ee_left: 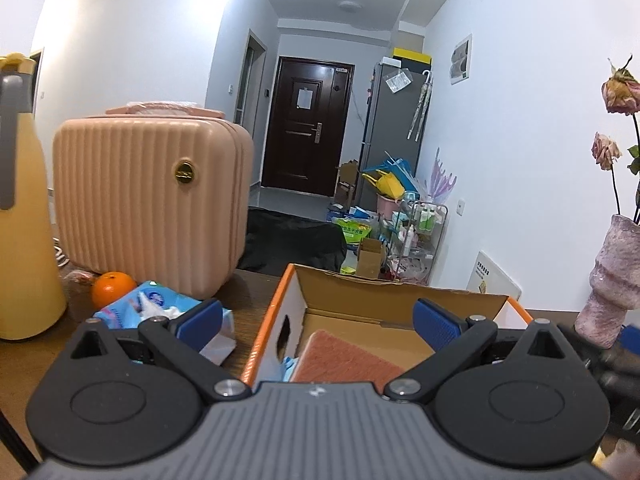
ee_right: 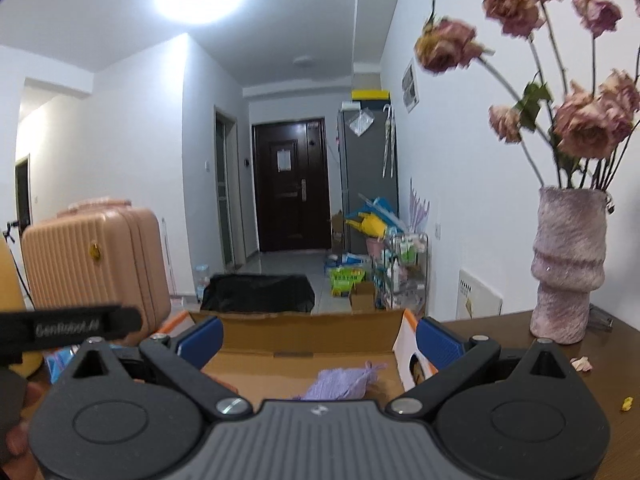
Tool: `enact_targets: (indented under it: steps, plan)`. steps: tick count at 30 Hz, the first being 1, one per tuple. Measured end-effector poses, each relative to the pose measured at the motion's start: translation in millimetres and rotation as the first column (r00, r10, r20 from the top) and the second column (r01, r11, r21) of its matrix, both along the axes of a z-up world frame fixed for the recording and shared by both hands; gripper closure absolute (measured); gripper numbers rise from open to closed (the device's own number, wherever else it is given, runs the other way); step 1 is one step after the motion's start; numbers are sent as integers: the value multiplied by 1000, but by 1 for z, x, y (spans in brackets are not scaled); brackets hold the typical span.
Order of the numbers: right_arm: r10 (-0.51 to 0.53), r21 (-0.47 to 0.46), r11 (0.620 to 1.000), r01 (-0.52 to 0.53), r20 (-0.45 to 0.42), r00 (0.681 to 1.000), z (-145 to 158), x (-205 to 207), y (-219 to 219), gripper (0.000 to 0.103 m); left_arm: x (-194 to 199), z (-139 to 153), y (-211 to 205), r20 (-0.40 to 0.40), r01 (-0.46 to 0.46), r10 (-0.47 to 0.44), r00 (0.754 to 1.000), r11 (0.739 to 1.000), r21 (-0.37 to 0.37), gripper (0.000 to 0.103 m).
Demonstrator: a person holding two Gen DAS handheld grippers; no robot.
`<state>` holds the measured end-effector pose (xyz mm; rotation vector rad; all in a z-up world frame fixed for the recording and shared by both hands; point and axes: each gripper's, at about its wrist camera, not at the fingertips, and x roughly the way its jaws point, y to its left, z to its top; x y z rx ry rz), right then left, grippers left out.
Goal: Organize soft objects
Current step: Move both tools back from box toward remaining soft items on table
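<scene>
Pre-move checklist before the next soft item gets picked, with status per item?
1. Left gripper jaws wide open, nothing held: ok.
2. Right gripper jaws wide open, nothing held: ok.
3. Cardboard box top open and reachable: ok.
4. Room left in the box: orange-pink sponge pad and lilac soft item already lie inside, bare floor shows beside them: ok.
5. Next candidate: tissue pack on the table left of the box, beside the orange; partly hidden by the left gripper's finger, so a clean grasp: cannot tell.
6. Vase of dried roses stands close on the right; clearance for the right gripper: cannot tell.
</scene>
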<state>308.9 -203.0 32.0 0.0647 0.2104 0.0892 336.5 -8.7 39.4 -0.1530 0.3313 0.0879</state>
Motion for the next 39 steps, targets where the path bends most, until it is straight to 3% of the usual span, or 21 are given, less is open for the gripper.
enact_targets:
  steps: [11,25,39]
  plan:
    - [-10,4,1000,10,60,998,20,-36,-14,0,-43,9,4,22,-2,2,1000,1000,17,0]
    - [-1,-11,1000,2,59,998,21,-71,-25,0,-87,1,5,0,16,-16,1000,999,44,0]
    - [47,-63,997,-50,-41,998,-10,-112,-30,0,-136,-17,6,-39,39,-35,999,996,83,0]
